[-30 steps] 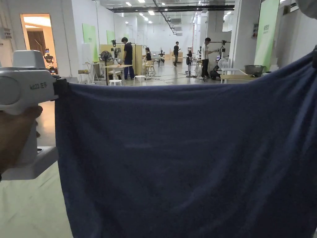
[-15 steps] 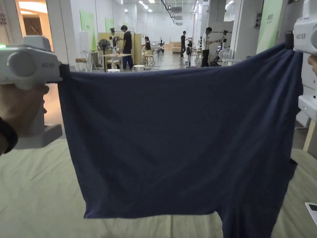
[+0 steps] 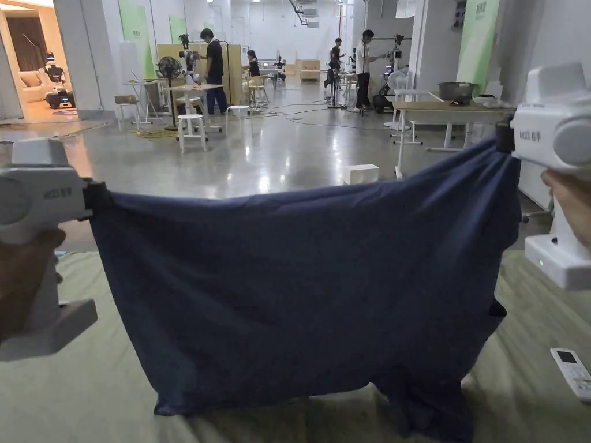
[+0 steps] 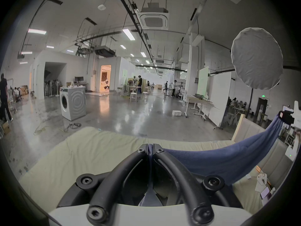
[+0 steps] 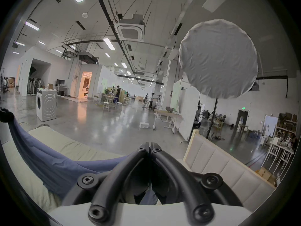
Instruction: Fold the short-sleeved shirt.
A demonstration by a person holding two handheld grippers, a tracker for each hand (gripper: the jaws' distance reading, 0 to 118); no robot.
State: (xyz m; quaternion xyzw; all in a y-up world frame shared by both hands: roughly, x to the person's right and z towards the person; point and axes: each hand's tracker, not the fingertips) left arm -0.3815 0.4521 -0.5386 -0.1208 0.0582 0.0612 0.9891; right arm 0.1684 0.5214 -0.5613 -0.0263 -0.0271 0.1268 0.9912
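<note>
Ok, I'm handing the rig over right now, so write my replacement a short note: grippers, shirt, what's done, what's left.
Left gripper: shut on one top corner of the shirt.
Right gripper: shut on the other top corner, held higher.
Shirt: hangs spread between the two, its lower edge touching the bed. A remote lies on the bed to the right.
Done: shirt picked up and spread; no fold visible.
Left: probably lay it flat, then fold.

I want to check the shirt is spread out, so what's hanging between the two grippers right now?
In the head view, the navy shirt spans between the left gripper and right gripper, sagging slightly.
</note>
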